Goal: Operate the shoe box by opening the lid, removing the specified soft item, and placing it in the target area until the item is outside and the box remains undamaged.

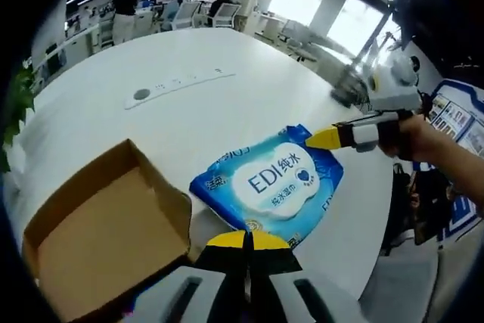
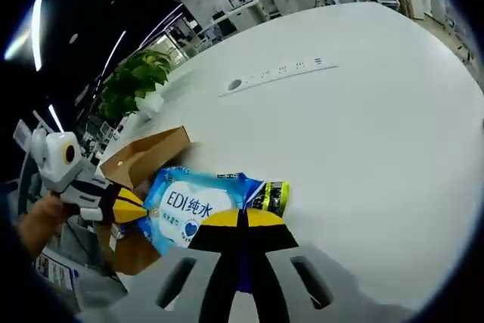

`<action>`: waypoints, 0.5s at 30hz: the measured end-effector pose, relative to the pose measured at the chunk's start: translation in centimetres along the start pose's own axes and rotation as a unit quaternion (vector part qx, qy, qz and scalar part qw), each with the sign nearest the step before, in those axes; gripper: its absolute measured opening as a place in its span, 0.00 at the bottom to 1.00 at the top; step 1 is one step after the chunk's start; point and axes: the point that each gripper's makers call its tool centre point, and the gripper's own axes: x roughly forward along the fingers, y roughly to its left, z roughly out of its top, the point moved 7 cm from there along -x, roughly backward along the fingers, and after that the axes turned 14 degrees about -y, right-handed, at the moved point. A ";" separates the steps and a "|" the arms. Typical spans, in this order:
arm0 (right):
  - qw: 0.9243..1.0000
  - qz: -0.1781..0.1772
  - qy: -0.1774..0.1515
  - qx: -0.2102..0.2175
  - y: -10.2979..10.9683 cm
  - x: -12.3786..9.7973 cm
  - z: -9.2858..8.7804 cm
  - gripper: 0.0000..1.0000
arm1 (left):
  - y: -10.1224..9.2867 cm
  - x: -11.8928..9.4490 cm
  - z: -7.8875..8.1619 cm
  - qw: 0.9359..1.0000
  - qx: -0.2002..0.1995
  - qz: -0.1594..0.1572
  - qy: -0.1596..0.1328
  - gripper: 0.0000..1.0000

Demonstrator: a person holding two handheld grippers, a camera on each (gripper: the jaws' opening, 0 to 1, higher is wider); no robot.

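In the left gripper view, my left gripper (image 1: 247, 241) has its fingers closed on the near edge of the blue wipes pack (image 1: 271, 183), which lies on the white bench (image 1: 181, 111) beside the open shoe box (image 1: 106, 236). In the right gripper view, my right gripper (image 2: 242, 221) has its fingers pinched on the opposite edge of the pack.

Bright office — white table (image 1: 174, 104), potted plant (image 2: 136, 77).
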 end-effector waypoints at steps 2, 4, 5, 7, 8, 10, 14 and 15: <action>1.000 -0.001 0.001 0.002 -0.1 0.3 -0.2 0.00 | -0.1 0.2 0.0 1.000 0.016 0.004 0.011 0.00; 1.000 -0.003 0.002 -0.001 -0.2 0.6 -0.3 0.00 | -0.1 0.4 0.0 1.000 0.023 0.006 0.017 0.00; 1.000 -0.004 0.003 0.000 -0.3 0.7 -0.4 0.00 | -0.1 0.5 0.0 0.999 0.025 0.007 0.019 0.00; 1.000 -0.004 0.002 0.005 -0.5 0.8 -0.5 0.00 | 0.2 0.8 0.1 0.999 0.031 0.011 0.026 0.00; 1.000 -0.004 0.002 0.006 -0.6 0.9 -0.5 0.00 | 0.2 0.9 0.1 0.999 0.033 0.013 0.029 0.00; 1.000 -0.004 0.003 0.009 -0.7 1.0 -0.7 0.00 | 0.2 1.0 0.1 0.998 0.040 0.015 0.035 0.00; 1.000 -0.006 0.002 0.011 -0.9 1.3 -1.0 0.00 | 0.0 1.4 0.0 0.997 0.065 0.020 0.047 0.00; 1.000 -0.007 0.003 0.013 -1.0 1.3 -1.0 0.00 | -0.1 1.5 -0.1 0.996 0.069 0.020 0.050 0.00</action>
